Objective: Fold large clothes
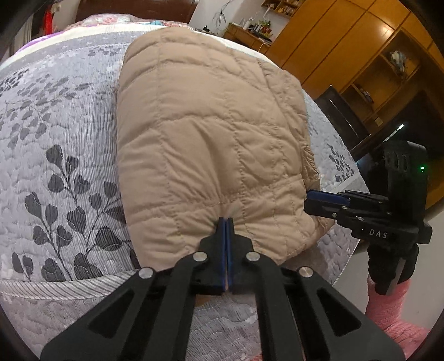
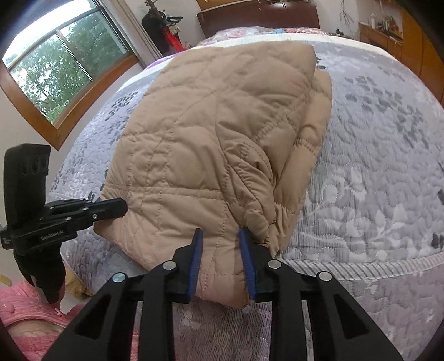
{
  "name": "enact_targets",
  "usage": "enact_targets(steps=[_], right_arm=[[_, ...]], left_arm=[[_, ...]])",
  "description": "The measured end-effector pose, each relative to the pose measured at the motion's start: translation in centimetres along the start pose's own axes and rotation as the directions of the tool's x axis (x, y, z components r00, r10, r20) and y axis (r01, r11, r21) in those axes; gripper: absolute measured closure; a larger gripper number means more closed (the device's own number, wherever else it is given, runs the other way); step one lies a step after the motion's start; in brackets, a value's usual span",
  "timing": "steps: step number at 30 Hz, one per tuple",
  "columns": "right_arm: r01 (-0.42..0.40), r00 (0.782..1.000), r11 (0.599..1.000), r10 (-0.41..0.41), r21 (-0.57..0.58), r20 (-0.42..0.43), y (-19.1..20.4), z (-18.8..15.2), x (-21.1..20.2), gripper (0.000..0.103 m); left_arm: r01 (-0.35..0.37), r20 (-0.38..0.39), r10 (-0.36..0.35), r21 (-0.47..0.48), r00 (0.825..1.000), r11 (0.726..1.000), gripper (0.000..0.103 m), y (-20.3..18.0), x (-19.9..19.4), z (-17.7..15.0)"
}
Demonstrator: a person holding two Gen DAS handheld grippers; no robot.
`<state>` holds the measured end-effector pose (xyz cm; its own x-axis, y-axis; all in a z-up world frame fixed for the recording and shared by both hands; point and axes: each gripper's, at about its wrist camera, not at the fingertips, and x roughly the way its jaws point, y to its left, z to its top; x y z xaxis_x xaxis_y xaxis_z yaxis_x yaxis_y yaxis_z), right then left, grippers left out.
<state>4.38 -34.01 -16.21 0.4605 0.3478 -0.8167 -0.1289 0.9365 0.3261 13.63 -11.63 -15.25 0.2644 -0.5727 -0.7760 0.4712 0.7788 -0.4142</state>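
Observation:
A tan quilted jacket point(image 1: 211, 133) lies folded on the grey leaf-patterned bedspread point(image 1: 55, 155); it also shows in the right wrist view point(image 2: 211, 144). My left gripper point(image 1: 226, 222) is shut, pinching the jacket's near hem; it shows from the side in the right wrist view point(image 2: 122, 208). My right gripper point(image 2: 220, 236) has its blue pads point(image 2: 195, 258) parted around a thick bundle of the jacket's near edge. In the left wrist view it point(image 1: 313, 200) sits at the jacket's right edge.
The bed's near edge runs under both grippers. A wooden wardrobe point(image 1: 360, 50) stands to the right and a window point(image 2: 61, 61) to the left. A dark headboard point(image 2: 258, 19) is at the far end. A pink sleeve point(image 2: 25, 305) shows at the lower corner.

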Motion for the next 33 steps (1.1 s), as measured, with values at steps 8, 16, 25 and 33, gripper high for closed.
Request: enact_targets(steps=[8, 16, 25, 33], right_arm=[[0.011, 1.0, 1.0, -0.011, -0.005, -0.004, 0.2, -0.2, 1.3, 0.078], [-0.002, 1.0, 0.999, 0.003, -0.033, 0.02, 0.7, 0.7, -1.0, 0.076], [0.033, 0.993, 0.999, -0.027, -0.044, 0.116, 1.1, 6.6, -3.6, 0.076], [0.059, 0.993, 0.998, -0.059, 0.007, 0.106, -1.4, 13.0, -0.6, 0.076]], left_arm=[[-0.041, 0.011, 0.04, 0.037, 0.999, 0.998, 0.102, 0.0, 1.1, -0.2], [-0.018, 0.044, 0.016, 0.043, 0.999, 0.999, 0.101, -0.7, -1.6, 0.6], [-0.076, 0.147, 0.068, 0.048, 0.987, 0.996, 0.101, -0.7, -4.3, 5.0], [-0.113, 0.128, 0.108, 0.032, 0.986, 0.993, 0.101, 0.4, -1.6, 11.1]])
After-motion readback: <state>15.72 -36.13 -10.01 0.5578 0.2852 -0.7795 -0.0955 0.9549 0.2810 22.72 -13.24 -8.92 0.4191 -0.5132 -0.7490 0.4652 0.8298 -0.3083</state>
